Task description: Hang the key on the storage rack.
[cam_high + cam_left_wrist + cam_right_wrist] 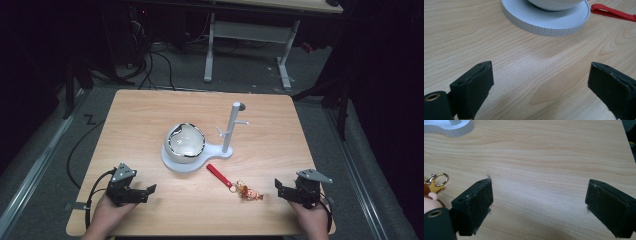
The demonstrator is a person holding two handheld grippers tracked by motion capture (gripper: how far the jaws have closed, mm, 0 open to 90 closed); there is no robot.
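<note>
Nearest to us, our left claw (145, 190) and our right claw (281, 189) rest low at the near edge of the wooden counter (150, 115), each with its jaws spread wide and only bare wood between them. Just beside our right claw, toward the middle of the counter, lies the keychain (235, 183), untouched. It is a small cartoon figure charm (249, 192) with a brown head and a yellow crown, joined by a gold clasp (439, 179) to a flat red wrist strap (219, 175) that runs slantwise away from us. The strap's far end stops just short of the white stand's round base (172, 164). A white bowl (186, 144) with a dark-edged rim sits on that base. To its right an upright white post (231, 127) with short side pegs rises from the same stand.
</note>
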